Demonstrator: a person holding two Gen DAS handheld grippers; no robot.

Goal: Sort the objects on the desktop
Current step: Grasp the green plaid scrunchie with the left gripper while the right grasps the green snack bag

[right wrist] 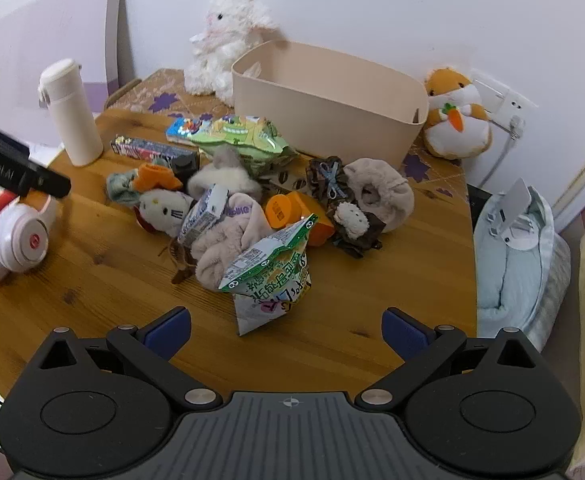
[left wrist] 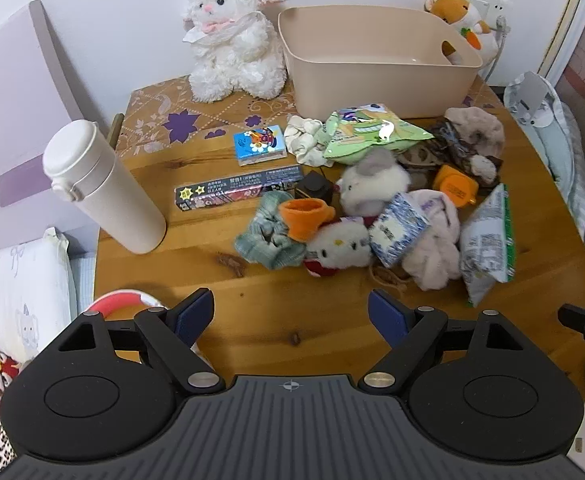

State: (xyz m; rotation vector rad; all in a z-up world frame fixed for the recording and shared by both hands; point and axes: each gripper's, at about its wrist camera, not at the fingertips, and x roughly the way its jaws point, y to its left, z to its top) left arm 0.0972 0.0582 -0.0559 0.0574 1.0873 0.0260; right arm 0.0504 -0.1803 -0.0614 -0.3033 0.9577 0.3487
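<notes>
Both tongs stand spread as wide as they go and hold nothing. The left gripper hangs over bare wood of the round table on the near side of the heap, its blue pads touching nothing. The right gripper is likewise empty, with only the pointed bottom corner of the green-and-white snack bag reaching toward the gap between its fingers without touching them. Taking the beige bin as the landmark: it sits at the far edge of the table, its long side running left to right, nothing visible inside it. The heap lies just in front of the bin. A light green packet lies nearest the bin's front wall, a blue tissue pack to the left of that, and a long dark box further forward with its long axis running left to right, slightly tilted. Further from the bin are an orange cup, a white kitten plush, a blue-patterned carton tipped on its side, and the snack bag, which stands on its point with its long axis toward the viewer. A white flask stands well to the left of the bin, and a lamb plush sits just beside the bin's left end.
</notes>
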